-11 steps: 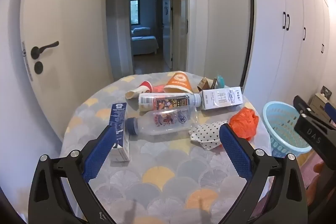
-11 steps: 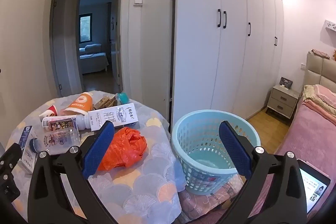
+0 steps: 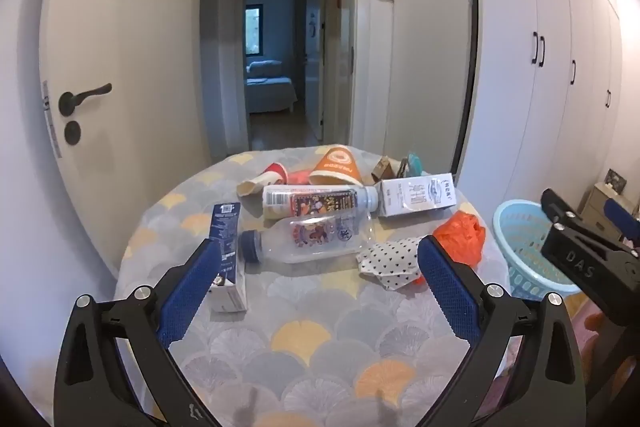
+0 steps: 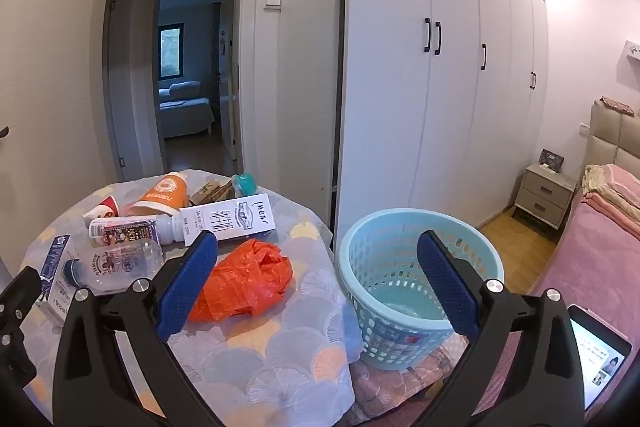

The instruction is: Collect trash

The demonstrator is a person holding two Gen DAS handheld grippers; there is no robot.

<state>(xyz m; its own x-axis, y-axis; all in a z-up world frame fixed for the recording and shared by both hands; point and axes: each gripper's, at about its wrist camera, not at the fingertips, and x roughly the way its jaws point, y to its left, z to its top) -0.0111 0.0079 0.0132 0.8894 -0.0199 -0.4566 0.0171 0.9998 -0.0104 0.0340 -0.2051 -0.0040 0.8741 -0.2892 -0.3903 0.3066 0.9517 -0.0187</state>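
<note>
Cluttered surface (image 3: 320, 339): both grippers' fingers (image 3: 188, 291) (image 4: 444, 287) gape wide, empty; ahead of the left ones, the light, slippery bottle (image 3: 316, 237) wants a mid-body pinch.

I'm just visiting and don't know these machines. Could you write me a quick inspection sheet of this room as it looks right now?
Surface: round table under a fan-patterned cloth.
Job's things: clear bottle and labelled bottle lying down; white carton flat; small blue carton upright; orange cup and red cup tipped over; orange plastic bag; dotted paper; blue basket beside the table, nothing seen inside.
Clutter: small brown and teal items at the table's far edge, unclear.
Grippers: left gripper and right gripper both open, holding nothing.
Cables: nothing seen.
Surroundings: white wardrobe, open doorway, nightstand, pink bed.
</note>
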